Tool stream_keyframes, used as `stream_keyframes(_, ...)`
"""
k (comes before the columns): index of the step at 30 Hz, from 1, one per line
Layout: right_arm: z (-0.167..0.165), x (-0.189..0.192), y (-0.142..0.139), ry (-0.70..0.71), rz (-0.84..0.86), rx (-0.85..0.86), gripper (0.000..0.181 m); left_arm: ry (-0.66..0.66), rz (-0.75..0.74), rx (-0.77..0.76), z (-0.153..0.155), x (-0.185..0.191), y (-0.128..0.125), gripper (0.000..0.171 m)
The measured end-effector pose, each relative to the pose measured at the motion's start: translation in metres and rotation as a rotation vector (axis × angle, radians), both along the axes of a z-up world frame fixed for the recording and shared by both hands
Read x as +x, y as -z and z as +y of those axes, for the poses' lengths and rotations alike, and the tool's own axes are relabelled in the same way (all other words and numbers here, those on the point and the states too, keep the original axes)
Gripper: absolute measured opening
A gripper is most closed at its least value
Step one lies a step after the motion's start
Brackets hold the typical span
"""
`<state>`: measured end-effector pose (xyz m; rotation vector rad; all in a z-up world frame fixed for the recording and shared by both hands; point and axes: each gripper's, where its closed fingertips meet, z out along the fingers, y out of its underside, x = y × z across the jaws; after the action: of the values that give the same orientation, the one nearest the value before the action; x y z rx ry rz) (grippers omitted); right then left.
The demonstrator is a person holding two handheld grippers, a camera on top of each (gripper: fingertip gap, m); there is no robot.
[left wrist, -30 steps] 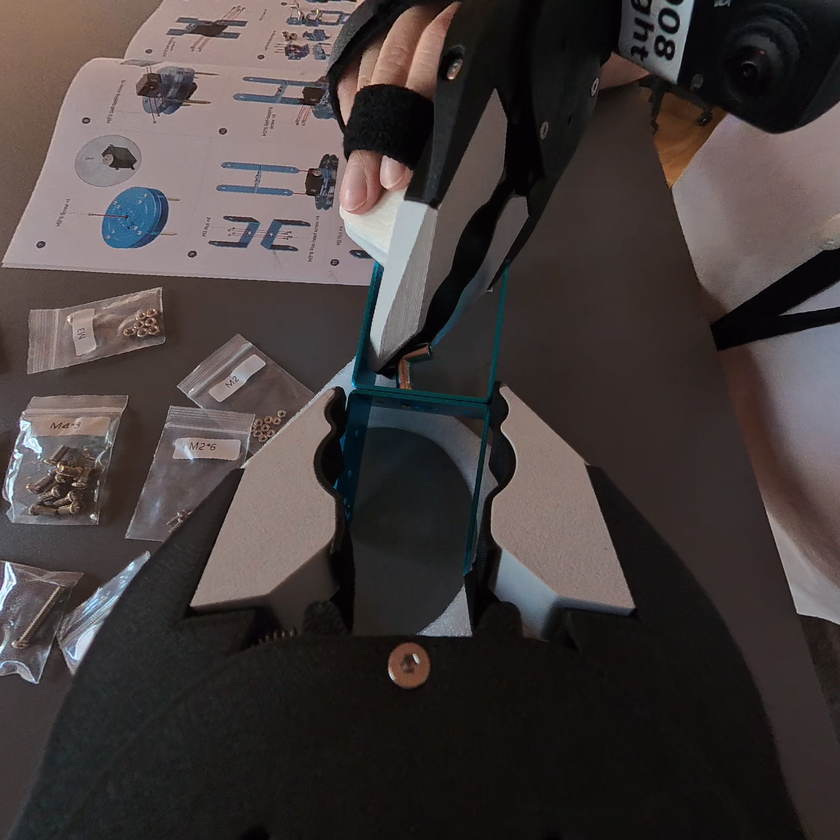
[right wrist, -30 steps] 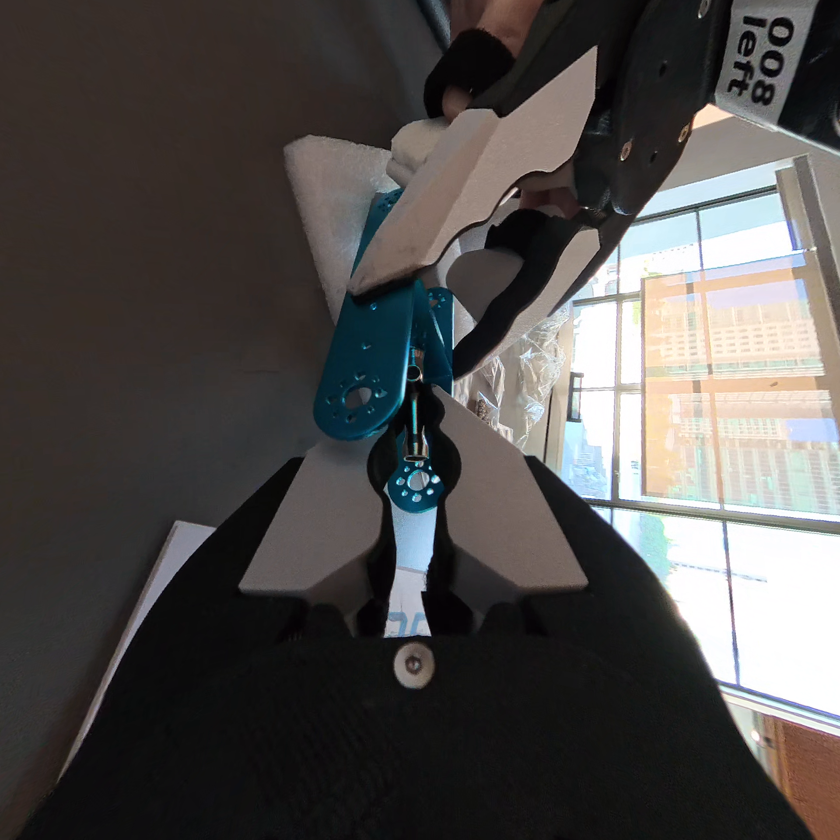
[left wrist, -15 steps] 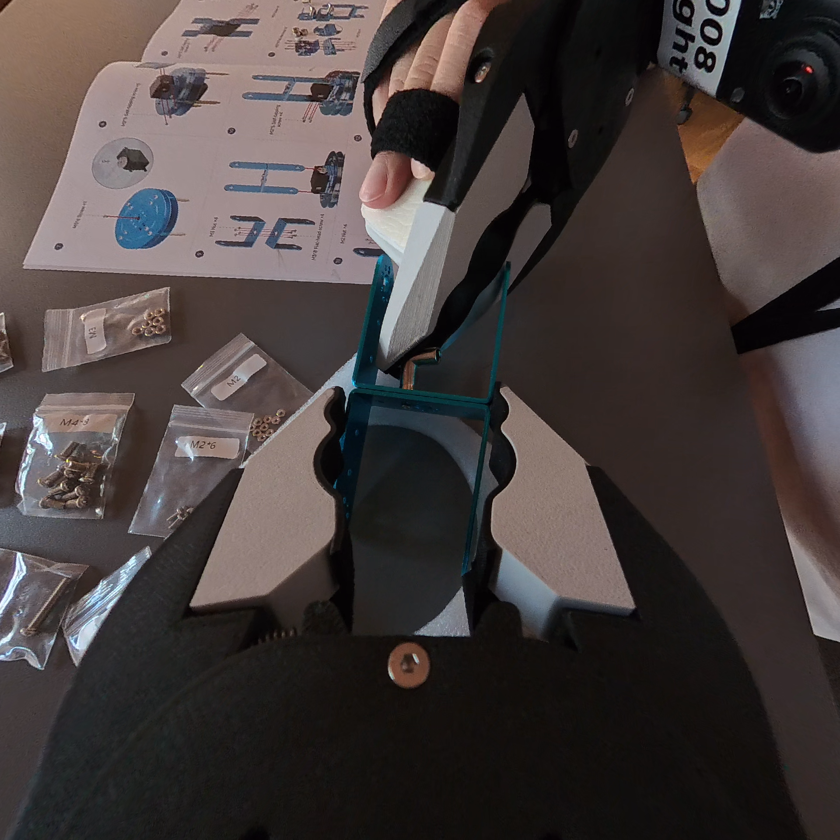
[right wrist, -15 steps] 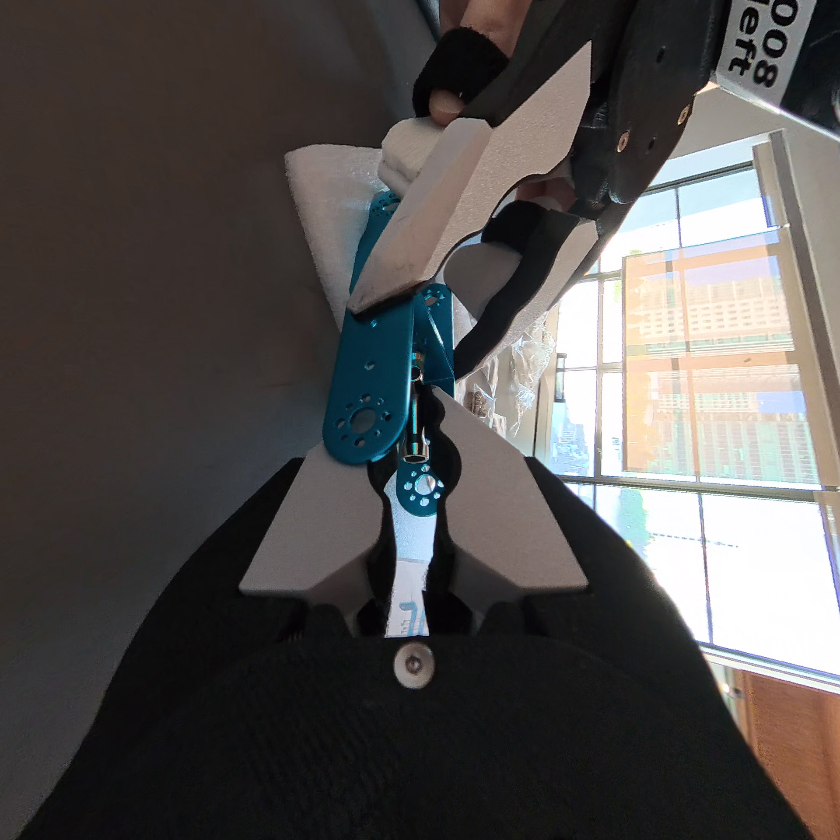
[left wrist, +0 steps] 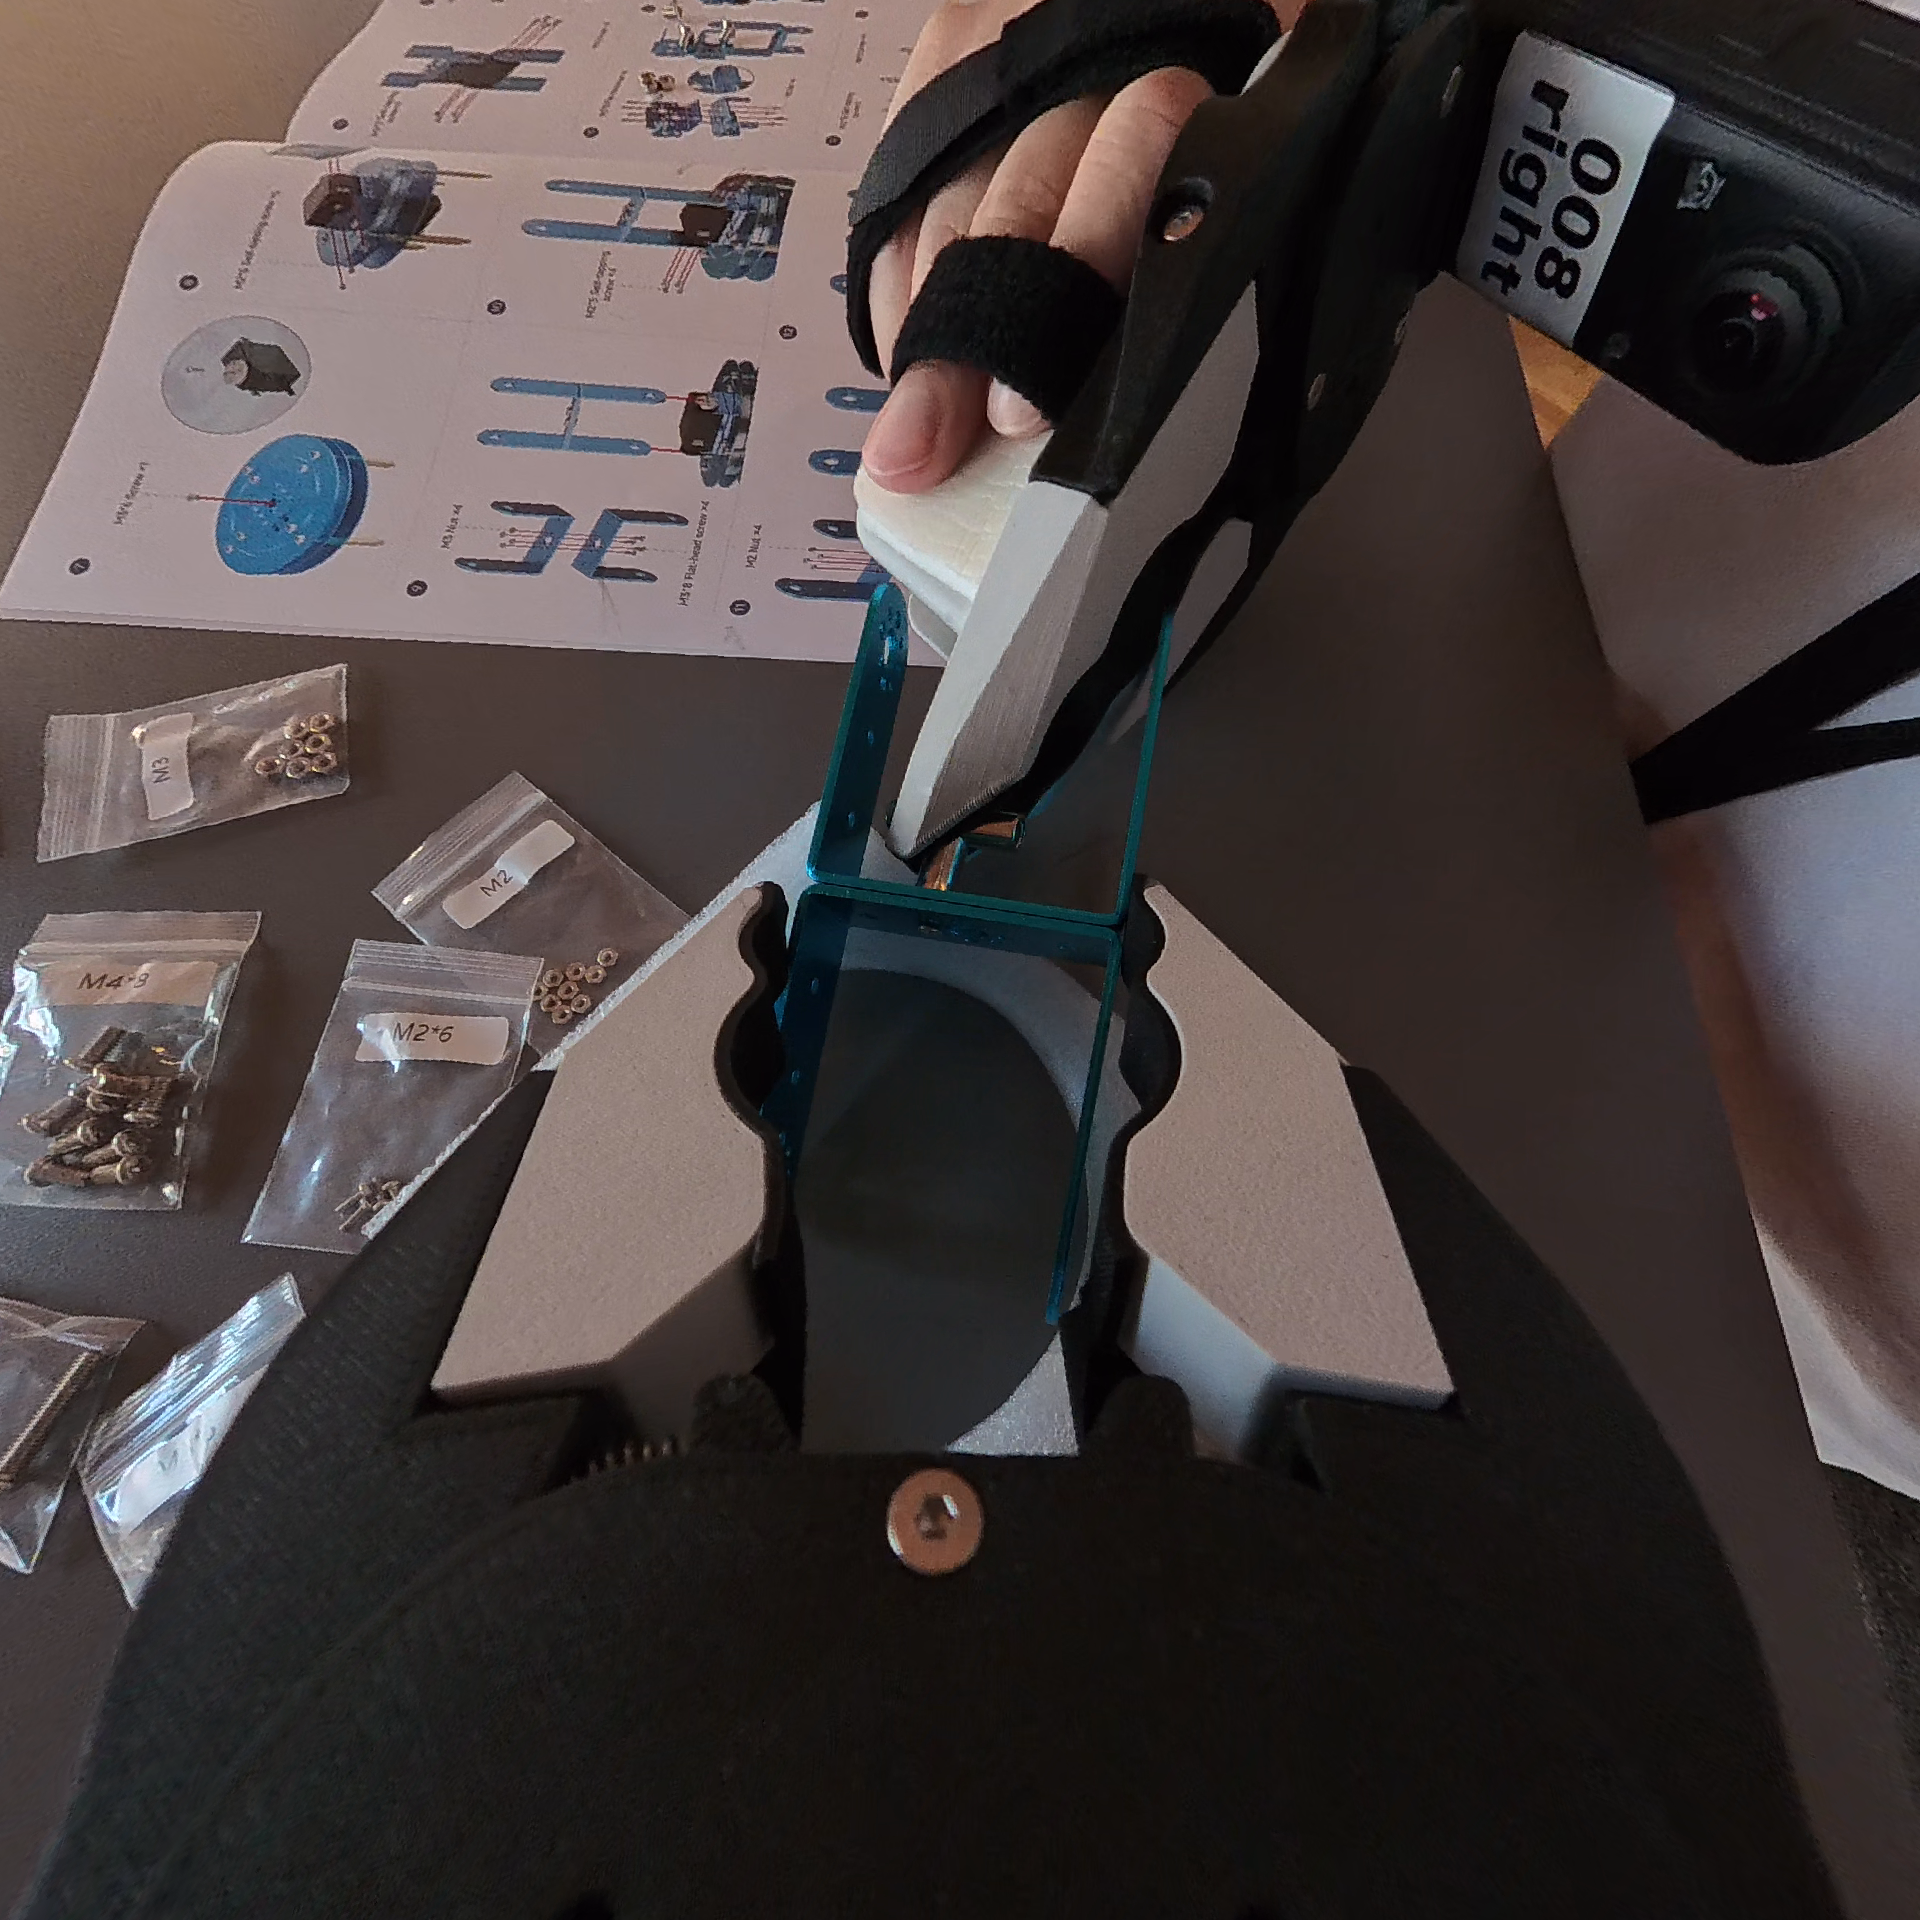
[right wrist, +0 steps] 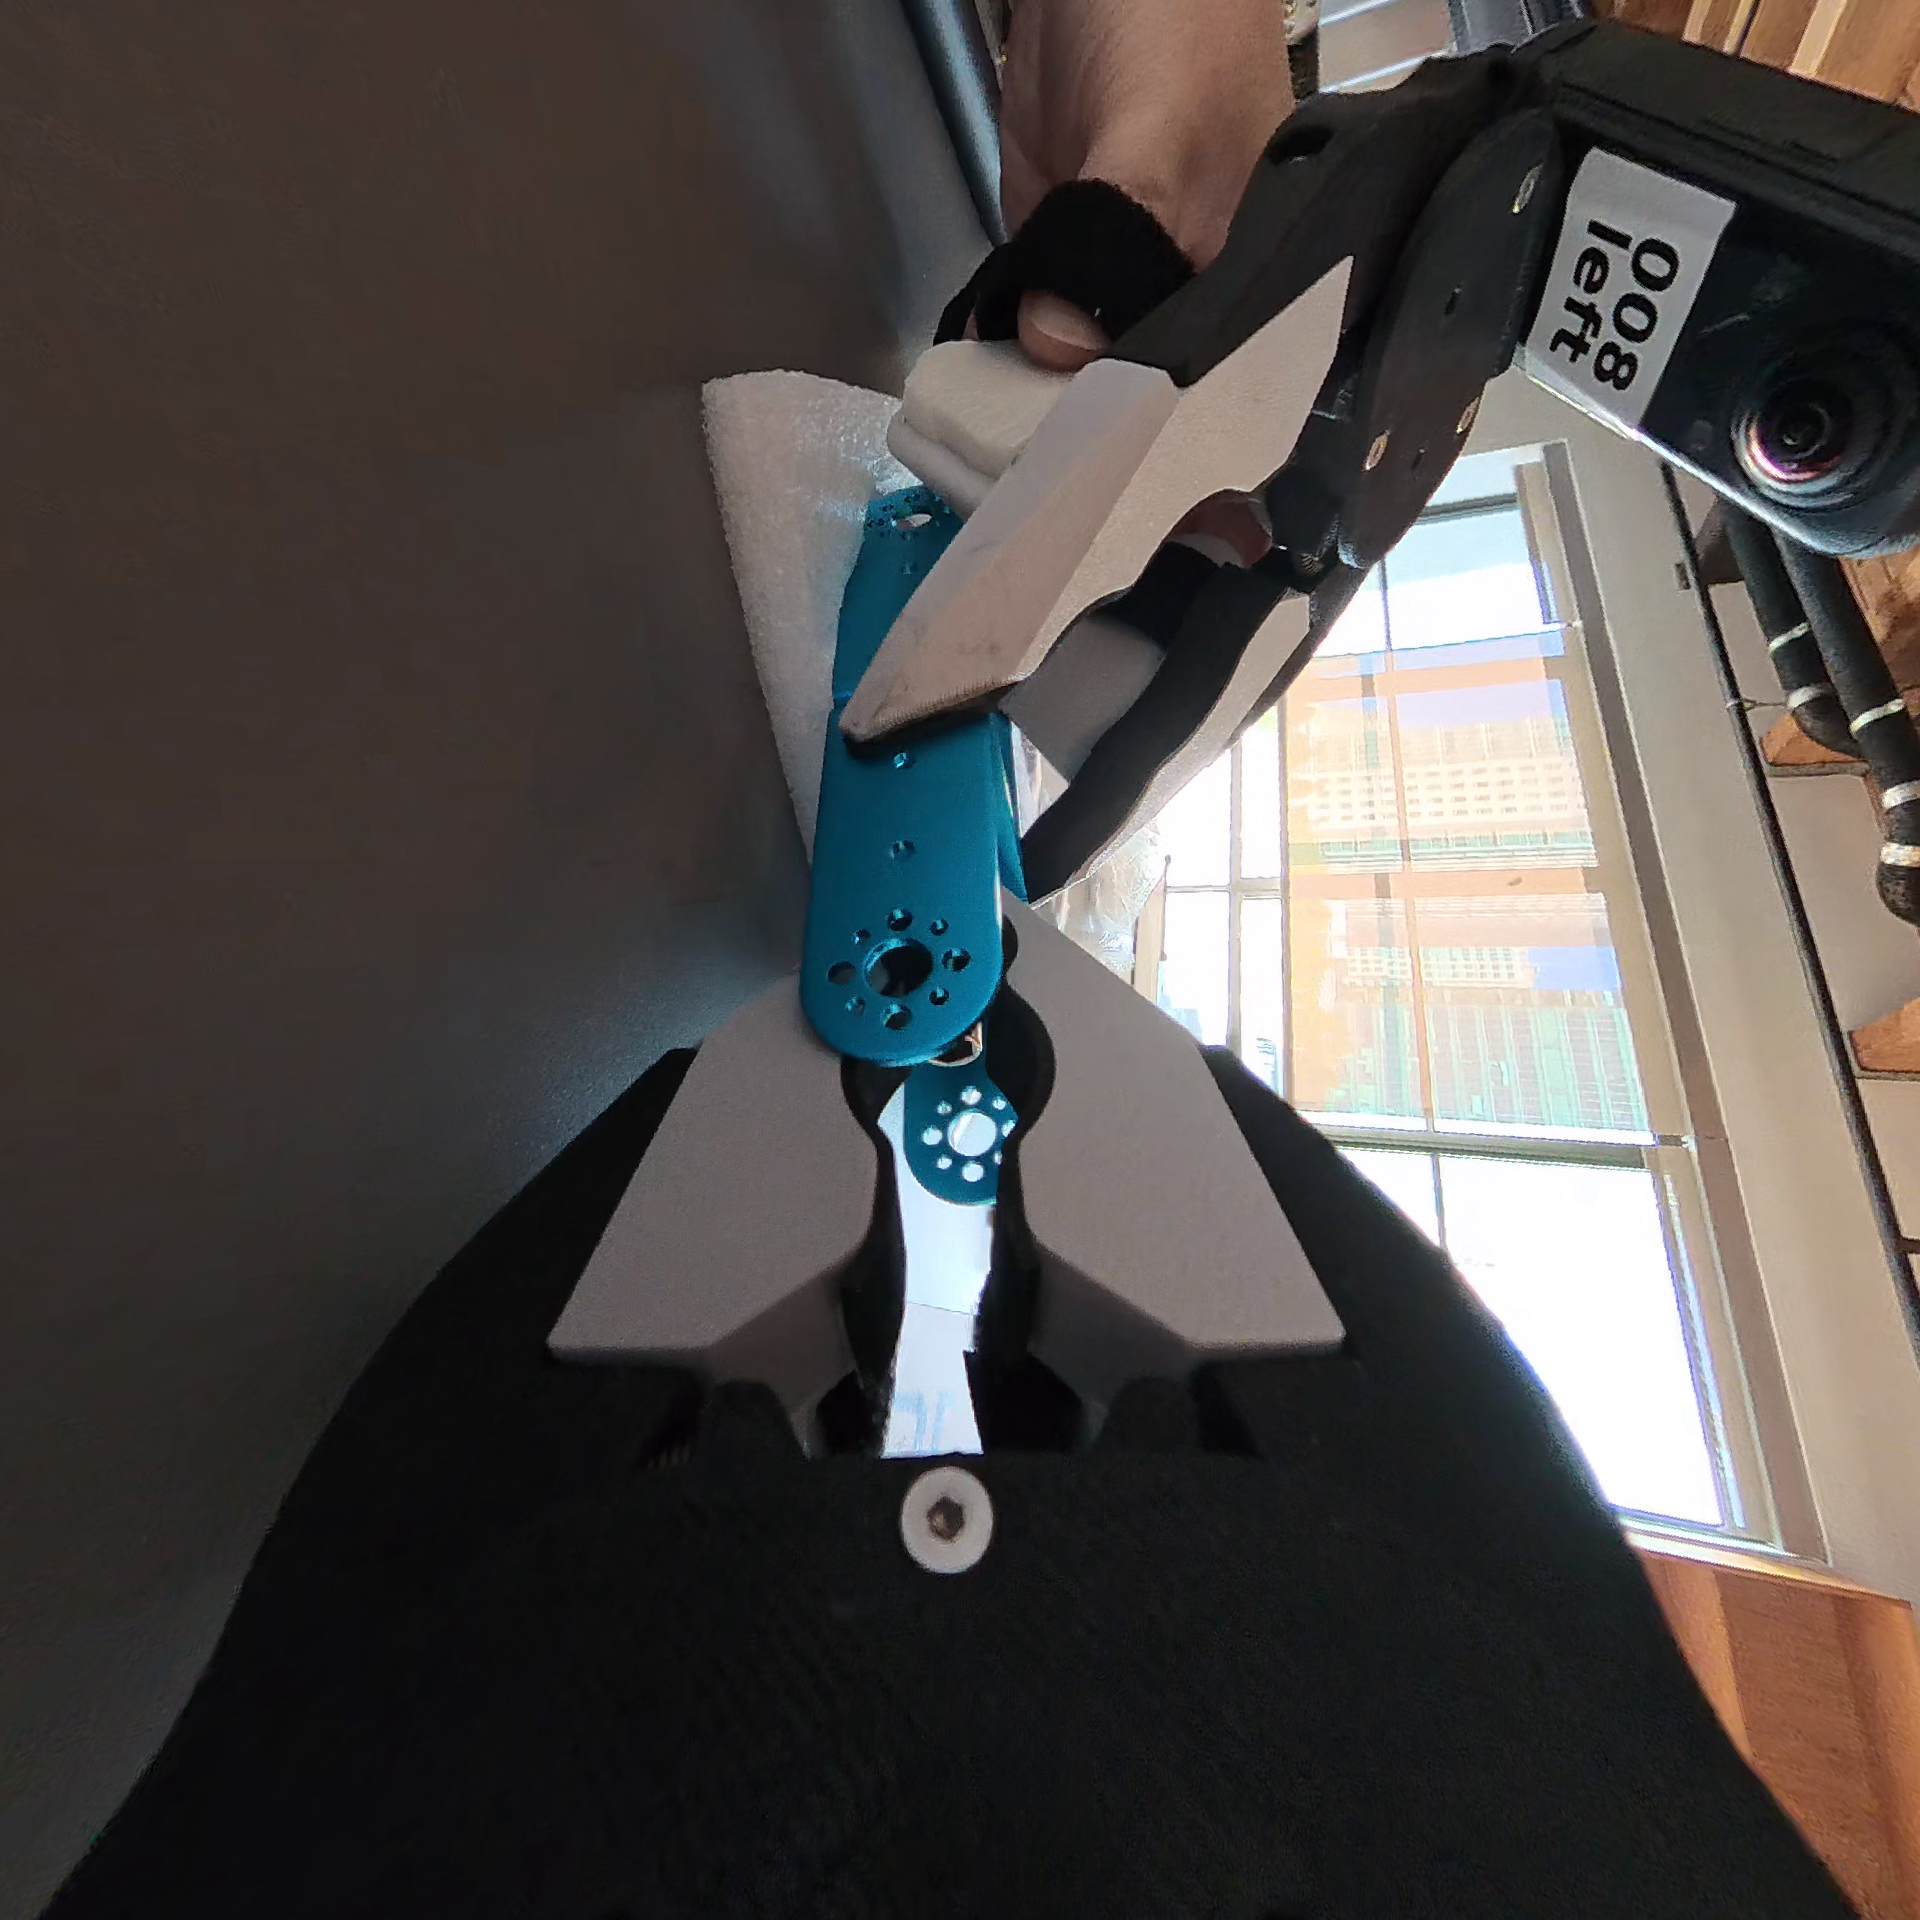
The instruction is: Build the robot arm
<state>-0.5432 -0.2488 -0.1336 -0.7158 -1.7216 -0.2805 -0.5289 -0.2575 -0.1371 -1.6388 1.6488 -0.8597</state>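
Over the dark table (left wrist: 675, 748), left gripper (left wrist: 951, 1049) clamps the blue U-bracket (left wrist: 940, 1049) across both arms, right gripper (right wrist: 1013, 1049) pinches a small brass fastener (left wrist: 977, 847) at its crossbar, labelled hardware bags (left wrist: 416, 1070) unopened nearby.

**A:** How does the left gripper (left wrist: 961, 914) sit?

**B:** It points forward with its jaws set wide. The grey fingers (left wrist: 623, 1164) press on the two outer sides of a blue bracket (left wrist: 826, 997).

**A:** And the right gripper (left wrist: 966, 831)?

**B:** It slants steeply down from the upper right. Its tips sit just ahead of the left one's, and the jaws are nearly together, pinching a small brass-coloured piece (left wrist: 982, 837).

**A:** What about the hands?

**B:** The right hand (left wrist: 997, 239) wears black straps, with one finger through a black loop and its tip on a white pad. In the right wrist view the left hand (right wrist: 1122, 135) grips the same way, again with a finger in a black loop.
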Motion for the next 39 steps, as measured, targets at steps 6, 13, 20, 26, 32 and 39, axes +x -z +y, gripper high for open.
stream_keyframes(6,0.001,-0.001,0.001,0.005,0.020,-0.140,0.006,-0.003,-0.002,-0.005,0.000,0.000,0.000,0.065)
stream_keyframes(13,0.001,-0.002,0.001,-0.001,0.012,-0.162,0.006,-0.009,0.006,0.003,0.000,0.000,0.000,0.065)
stream_keyframes(20,-0.001,-0.007,0.001,-0.005,-0.006,-0.098,0.006,-0.002,-0.039,-0.115,-0.003,-0.006,-0.013,0.063)
stream_keyframes(26,0.001,-0.006,0.000,-0.008,-0.007,-0.062,0.005,0.005,-0.093,-0.147,0.002,-0.005,-0.025,0.050)
stream_keyframes(32,-0.004,0.003,-0.001,-0.024,-0.019,-0.047,0.006,-0.011,-0.126,-0.090,0.006,-0.006,-0.032,0.043)
stream_keyframes(39,-0.009,0.006,-0.013,0.016,0.082,-0.287,0.006,0.035,-0.057,0.190,-0.008,0.010,-0.040,0.022)
